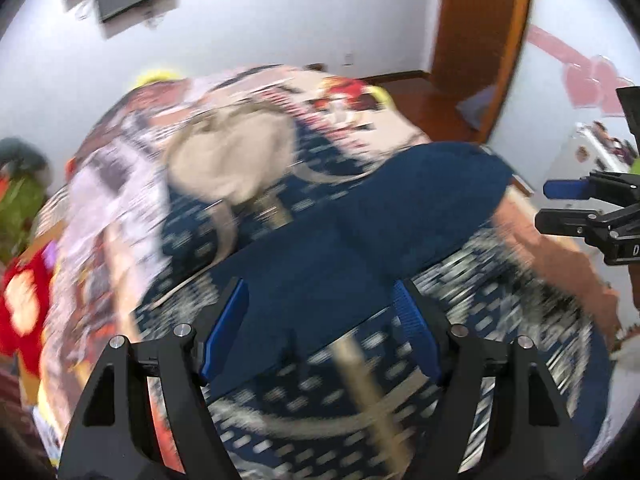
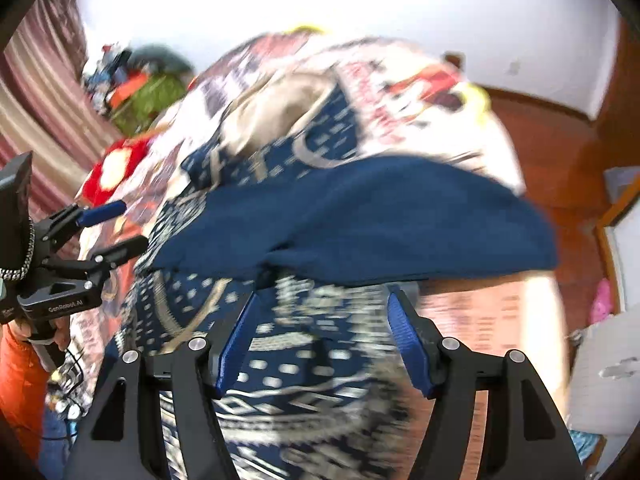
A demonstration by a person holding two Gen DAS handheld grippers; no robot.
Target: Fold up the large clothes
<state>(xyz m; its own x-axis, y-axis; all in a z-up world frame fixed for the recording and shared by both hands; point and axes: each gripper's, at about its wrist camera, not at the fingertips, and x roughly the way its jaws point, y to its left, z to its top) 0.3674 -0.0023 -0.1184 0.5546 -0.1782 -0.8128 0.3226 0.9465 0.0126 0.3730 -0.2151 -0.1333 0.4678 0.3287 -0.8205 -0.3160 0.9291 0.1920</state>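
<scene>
A navy blue garment [image 1: 360, 232] [image 2: 360, 216] lies spread across a blue-and-white patterned blanket [image 1: 320, 392] [image 2: 304, 380] on the bed. Both views are blurred. My left gripper [image 1: 320, 312] hovers open over the garment's near edge, and the cloth lies flat below the wide-apart blue pads, not pinched. It also shows at the left of the right wrist view as the left gripper [image 2: 118, 228]. My right gripper [image 2: 322, 332] is open just short of the garment's hem, with only blanket under it. The right gripper [image 1: 560, 205] also shows at the right edge of the left wrist view.
A beige cloth [image 1: 236, 156] [image 2: 280, 100] lies further back on a cartoon-print sheet [image 1: 100, 184]. Piled red and green clothes [image 1: 20, 240] sit left of the bed near a striped curtain [image 2: 36, 92]. A wooden door [image 1: 480, 20] and wooden floor [image 2: 560, 140] are to the right.
</scene>
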